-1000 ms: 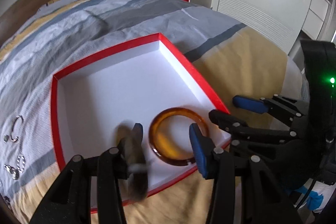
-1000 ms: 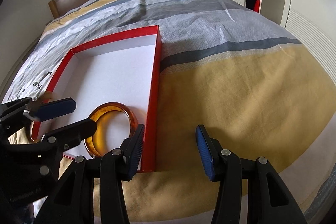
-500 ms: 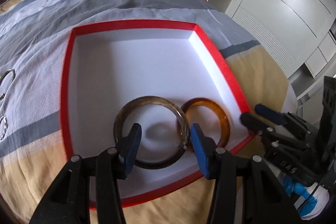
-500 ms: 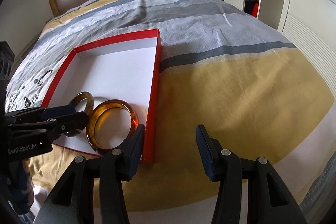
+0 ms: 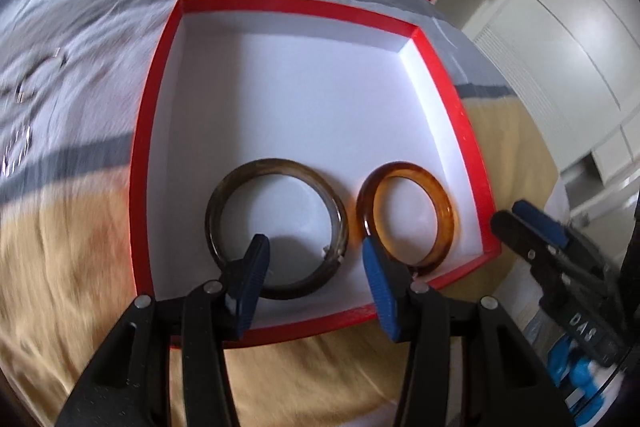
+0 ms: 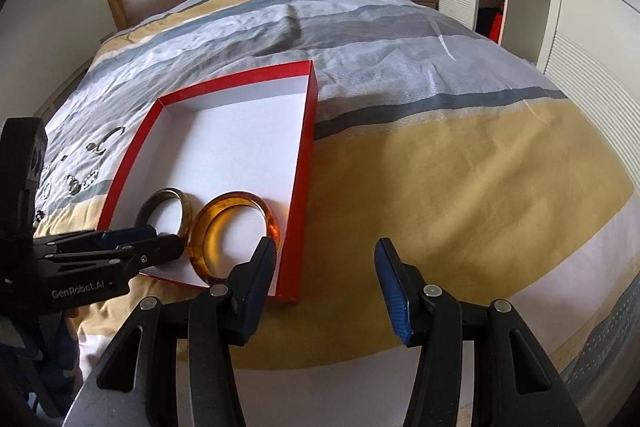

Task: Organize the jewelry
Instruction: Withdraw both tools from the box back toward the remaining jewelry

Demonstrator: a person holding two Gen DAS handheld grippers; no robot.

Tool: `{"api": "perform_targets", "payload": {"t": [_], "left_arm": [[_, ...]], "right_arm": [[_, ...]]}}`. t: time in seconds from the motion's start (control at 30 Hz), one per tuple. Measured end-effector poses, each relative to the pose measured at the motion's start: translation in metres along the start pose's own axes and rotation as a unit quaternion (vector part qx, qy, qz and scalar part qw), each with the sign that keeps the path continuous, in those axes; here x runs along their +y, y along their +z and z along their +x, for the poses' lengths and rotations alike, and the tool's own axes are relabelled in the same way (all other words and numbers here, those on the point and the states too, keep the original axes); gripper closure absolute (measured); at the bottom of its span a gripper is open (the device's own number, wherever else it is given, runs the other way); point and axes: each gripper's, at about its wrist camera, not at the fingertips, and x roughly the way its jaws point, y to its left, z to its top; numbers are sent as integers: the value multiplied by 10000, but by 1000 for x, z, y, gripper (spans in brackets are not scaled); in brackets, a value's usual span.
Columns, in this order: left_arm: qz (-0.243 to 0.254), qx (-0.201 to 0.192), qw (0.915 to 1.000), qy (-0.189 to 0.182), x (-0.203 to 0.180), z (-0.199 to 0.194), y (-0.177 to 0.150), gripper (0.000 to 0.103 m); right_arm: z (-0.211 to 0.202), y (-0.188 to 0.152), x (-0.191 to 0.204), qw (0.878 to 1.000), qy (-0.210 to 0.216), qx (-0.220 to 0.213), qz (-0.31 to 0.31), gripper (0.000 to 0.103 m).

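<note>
Two grippers, both w/ jaws wide, holding nothing: left gripper [image 5: 314, 259] over dark bangle [image 5: 276, 229], right gripper [image 6: 326, 267] over bedspread [image 6: 440, 167] just beside red box [image 6: 308, 147]. Dark & amber bangle [image 5: 408, 213] flat, side by side at box's near end. Small jewelry [image 6: 86, 167] on spread beyond box.

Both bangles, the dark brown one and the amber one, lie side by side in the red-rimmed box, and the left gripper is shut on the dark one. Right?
Not quite. In the left wrist view, the left gripper is open above the dark brown bangle, gripping nothing. The rest holds: it lies beside the amber bangle in the red-rimmed box.
</note>
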Motion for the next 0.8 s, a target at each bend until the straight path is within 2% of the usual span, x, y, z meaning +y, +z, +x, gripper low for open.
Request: {"api": "perform_targets", "payload": {"t": [0.1,0.3,0.43,0.53,0.67,0.8], "left_arm": [[-377,70,9993,10,4,-5,-12,57],[-639,115,9978,88,-2,-14,-32,56],[-502,7,9986,191,-6,-24,-30,56],[-338,-59,9990,271,-8,-30,-25,50],[-124,-224,9995,168,-18,-41,-15,47],[12,-544,9985,94,-20,-69,-4,44]], "right_arm": [[-3,-1,6,10000,55,-19,-60,52],[-13,-1,16,9997,167,-87,-157,52],[-23,-2,20,9995,194,-131,-214,52],[-30,-2,21,9993,199,-164,-257,51],[-44,-4,20,9992,207,-242,-260,51],[-56,-6,19,9990,198,-311,-267,50]]}}
